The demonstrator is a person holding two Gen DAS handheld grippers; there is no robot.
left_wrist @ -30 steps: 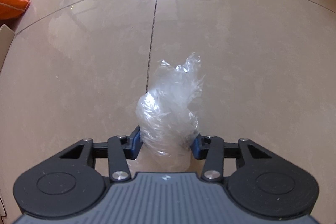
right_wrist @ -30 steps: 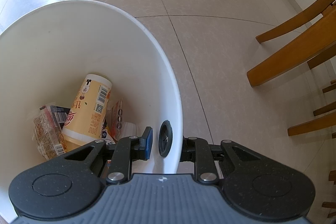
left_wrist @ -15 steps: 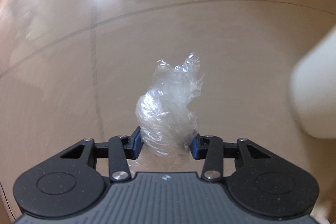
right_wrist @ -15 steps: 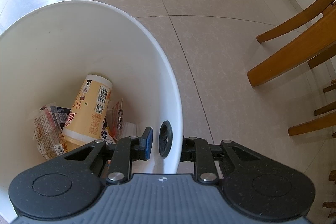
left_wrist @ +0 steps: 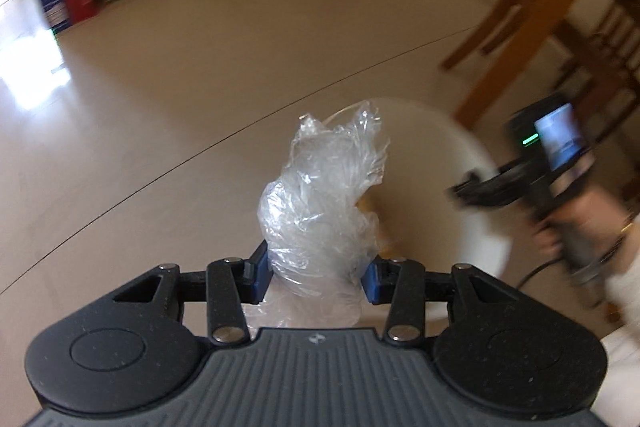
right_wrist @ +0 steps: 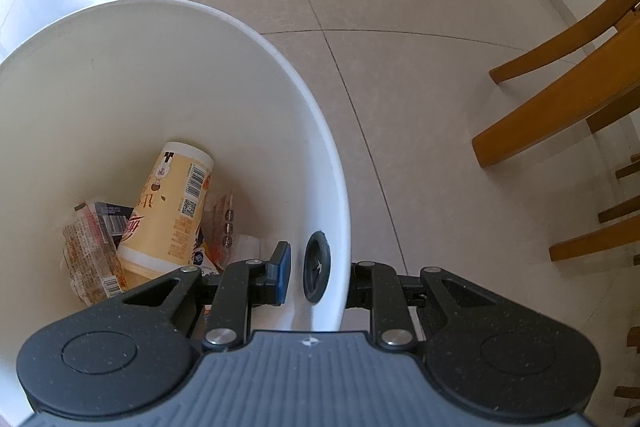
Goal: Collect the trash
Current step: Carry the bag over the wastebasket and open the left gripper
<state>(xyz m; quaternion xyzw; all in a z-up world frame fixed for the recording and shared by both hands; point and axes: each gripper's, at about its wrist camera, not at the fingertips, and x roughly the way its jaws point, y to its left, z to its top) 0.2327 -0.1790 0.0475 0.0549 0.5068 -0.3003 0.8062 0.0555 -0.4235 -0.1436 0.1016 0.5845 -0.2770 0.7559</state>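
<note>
A second before, the left gripper [left_wrist: 316, 277] looked down at bare floor; now it had swung over the white bin [left_wrist: 472, 187], so dropping the trash seemed close. Its jaws pinched the crumpled clear plastic [left_wrist: 320, 203], long axis running forward, tip pointing away (probably above the opening, though blur hid the rim). The right gripper [right_wrist: 320, 277] clamped the bin wall [right_wrist: 332, 227].

White bin [right_wrist: 240, 75], clear plastic wad [left_wrist: 324, 199]
</note>
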